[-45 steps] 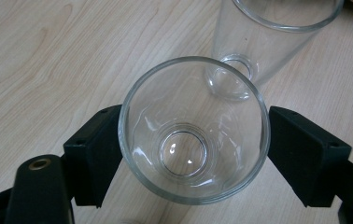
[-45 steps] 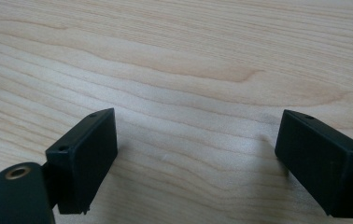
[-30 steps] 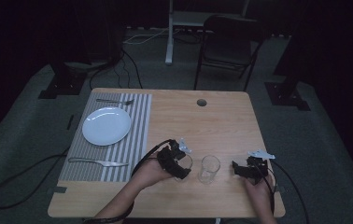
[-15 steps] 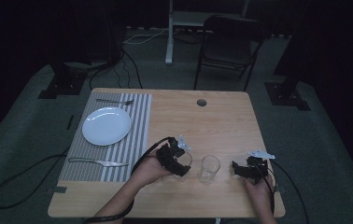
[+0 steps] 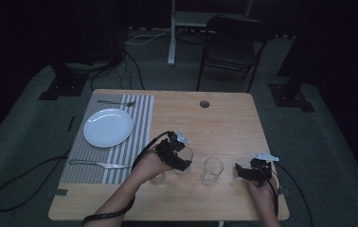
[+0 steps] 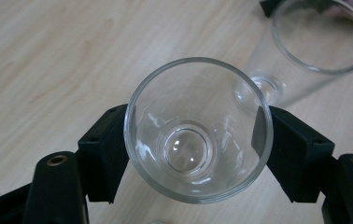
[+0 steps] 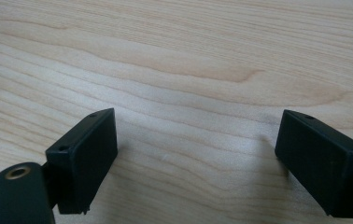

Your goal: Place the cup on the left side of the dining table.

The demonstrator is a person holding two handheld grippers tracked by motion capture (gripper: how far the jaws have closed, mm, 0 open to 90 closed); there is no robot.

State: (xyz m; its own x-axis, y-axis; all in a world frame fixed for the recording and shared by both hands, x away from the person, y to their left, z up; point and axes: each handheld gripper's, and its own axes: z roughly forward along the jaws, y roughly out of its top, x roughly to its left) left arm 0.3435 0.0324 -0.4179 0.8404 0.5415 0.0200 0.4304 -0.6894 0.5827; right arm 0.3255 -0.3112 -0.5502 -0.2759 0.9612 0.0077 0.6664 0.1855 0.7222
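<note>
A clear drinking glass (image 6: 184,149) stands upright on the wooden table (image 5: 224,123), and my left gripper (image 6: 197,140) is shut on it, one black jaw pressed to each side. From above, that glass (image 5: 186,153) sits just right of my left gripper (image 5: 176,156) near the table's front middle. A second clear glass (image 5: 212,170) (image 6: 317,42) stands a short way to the right, apart from the first. Right of it, my right gripper (image 5: 244,171) (image 7: 195,154) stands open over bare wood with nothing between its jaws.
A striped placemat (image 5: 141,123) on the left carries a white plate (image 5: 108,127), a fork (image 5: 115,102) at the back and a knife (image 5: 99,164) at the front. Another small glass (image 5: 157,179) shows under the left hand. A round hole (image 5: 204,103) lies at the back.
</note>
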